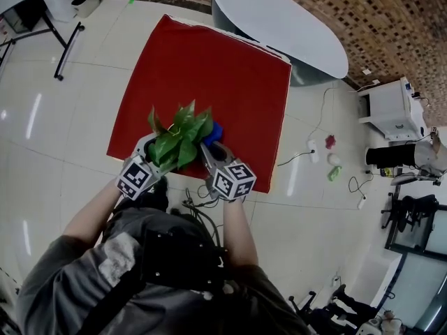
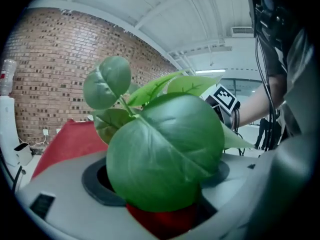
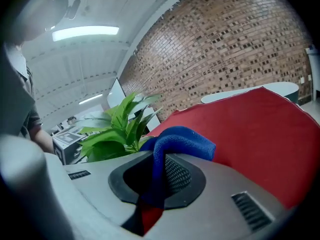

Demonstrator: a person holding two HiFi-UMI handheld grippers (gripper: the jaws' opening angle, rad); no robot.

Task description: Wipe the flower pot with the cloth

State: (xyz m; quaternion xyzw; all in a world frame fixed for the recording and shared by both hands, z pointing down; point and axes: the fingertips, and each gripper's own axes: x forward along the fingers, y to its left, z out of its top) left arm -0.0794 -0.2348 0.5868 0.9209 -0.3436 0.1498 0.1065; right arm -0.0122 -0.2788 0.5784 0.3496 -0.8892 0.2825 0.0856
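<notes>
A potted plant with broad green leaves [image 1: 180, 139] stands near the front edge of a red mat [image 1: 230, 82], between my two grippers. Its pot is hidden under the leaves in every view. My left gripper [image 1: 155, 145] is at the plant's left side. In the left gripper view its jaws stand wide with the leaves [image 2: 165, 154] filling the gap, and I see no pad pressing on anything. My right gripper [image 1: 211, 145] is at the plant's right side, shut on a folded blue cloth [image 3: 181, 140] that sticks out above its jaws. The same blue cloth [image 1: 213, 130] shows beside the leaves.
A white oval table [image 1: 279, 12] stands beyond the mat's far corner. Cables [image 1: 199, 201] lie on the tiled floor at the person's feet. A white device [image 1: 391, 107] and small items [image 1: 330, 142] sit to the right, and a stand's legs [image 1: 66, 47] to the left.
</notes>
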